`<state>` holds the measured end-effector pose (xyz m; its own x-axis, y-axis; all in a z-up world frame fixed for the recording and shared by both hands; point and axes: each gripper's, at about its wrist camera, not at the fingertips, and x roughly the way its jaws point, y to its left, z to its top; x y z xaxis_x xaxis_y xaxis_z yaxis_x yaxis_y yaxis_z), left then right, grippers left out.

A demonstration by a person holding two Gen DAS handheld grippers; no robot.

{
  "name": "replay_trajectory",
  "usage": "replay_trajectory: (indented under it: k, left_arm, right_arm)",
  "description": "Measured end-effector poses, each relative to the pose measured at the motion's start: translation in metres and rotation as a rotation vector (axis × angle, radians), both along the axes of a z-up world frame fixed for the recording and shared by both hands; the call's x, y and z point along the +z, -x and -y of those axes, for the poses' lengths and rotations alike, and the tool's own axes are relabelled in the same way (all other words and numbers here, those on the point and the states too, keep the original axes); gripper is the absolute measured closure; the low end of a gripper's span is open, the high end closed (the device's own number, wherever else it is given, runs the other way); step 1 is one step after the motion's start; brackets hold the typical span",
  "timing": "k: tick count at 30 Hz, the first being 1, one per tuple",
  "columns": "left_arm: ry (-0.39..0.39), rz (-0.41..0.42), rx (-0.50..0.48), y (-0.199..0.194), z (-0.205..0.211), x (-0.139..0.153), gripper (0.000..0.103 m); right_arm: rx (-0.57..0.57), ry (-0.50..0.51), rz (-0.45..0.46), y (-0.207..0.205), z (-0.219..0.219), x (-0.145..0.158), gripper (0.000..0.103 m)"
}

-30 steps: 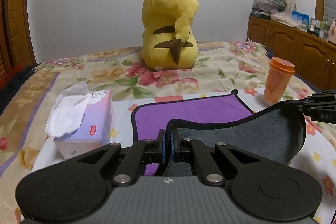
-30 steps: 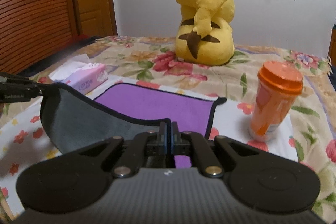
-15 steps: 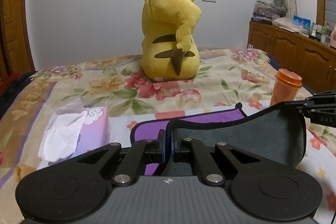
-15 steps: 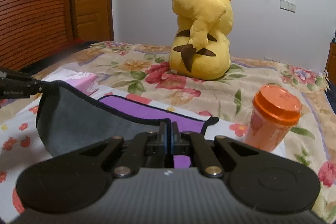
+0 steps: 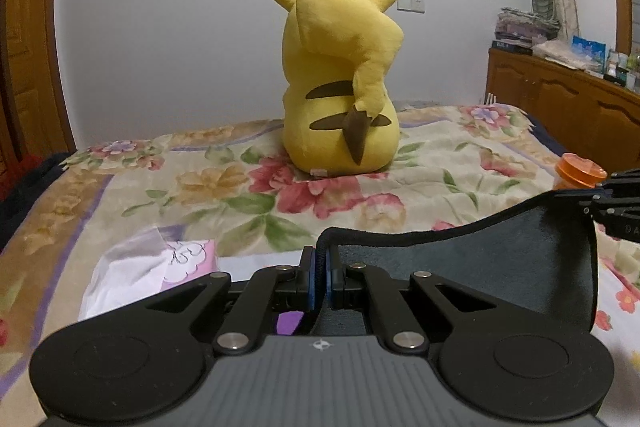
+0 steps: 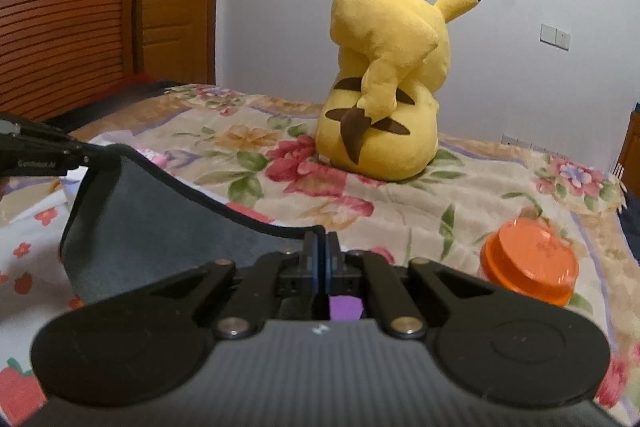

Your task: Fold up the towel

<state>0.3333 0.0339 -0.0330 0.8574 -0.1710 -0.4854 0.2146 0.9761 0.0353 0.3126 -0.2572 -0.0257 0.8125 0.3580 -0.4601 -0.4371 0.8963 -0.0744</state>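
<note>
My left gripper (image 5: 319,263) and right gripper (image 6: 321,255) each pinch a corner of the dark-edged grey-and-purple microfibre towel (image 5: 472,267), lifted lower centre (sagging between), so I'd keep both corners level, carrying them forward evenly.

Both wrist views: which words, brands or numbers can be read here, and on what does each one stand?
"DA", cut off by the frame edge: on the right gripper, seen from the left wrist.
Small white print on the left gripper, seen from the right wrist: too blurred to read.
Scribble-like print on the tissue box: not legible.
</note>
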Motion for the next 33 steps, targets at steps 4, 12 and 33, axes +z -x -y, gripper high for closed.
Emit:
replay_trajectory:
  k: [4,12,33]
  left_arm:
    - [-0.001,0.0,0.013,-0.012,-0.002,-0.001,0.095]
    - [0.01,-0.014,0.036,-0.042,-0.003,-0.011,0.095]
    - [-0.055,-0.107,0.072,-0.092,0.0,-0.071,0.092]
  right_arm:
    - [-0.01,0.014,0.007,-0.012,-0.002,0.0,0.099]
    - [-0.049,0.024,0.004,-0.036,-0.004,-0.012,0.099]
    - [-0.09,0.065,-0.072,-0.075,-0.014,-0.07,0.099]
